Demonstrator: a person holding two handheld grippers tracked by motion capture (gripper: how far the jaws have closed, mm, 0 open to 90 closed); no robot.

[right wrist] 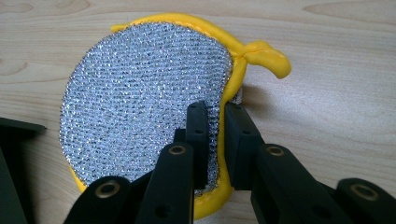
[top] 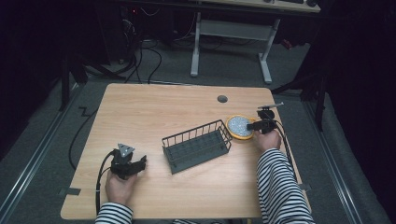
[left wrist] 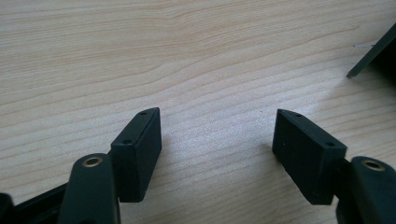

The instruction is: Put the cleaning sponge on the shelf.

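Observation:
A round scouring pad (top: 239,126) with a silver mesh face and a yellow rim lies on the wooden table (top: 154,112), just right of a dark wire basket (top: 197,145). My right gripper (top: 254,126) is shut on the pad's edge. In the right gripper view the two fingertips (right wrist: 198,122) pinch the pad (right wrist: 140,98) at its lower right rim, near the yellow loop (right wrist: 266,58). My left gripper (top: 140,164) rests low over the table at the front left, jaws open and wide apart (left wrist: 217,135), with bare wood between them.
The wire basket stands empty in the middle of the table, its corner (left wrist: 373,51) showing at the right of the left gripper view. A round cable hole (top: 222,99) sits near the far edge. A white-legged desk (top: 233,32) and cables lie beyond the table.

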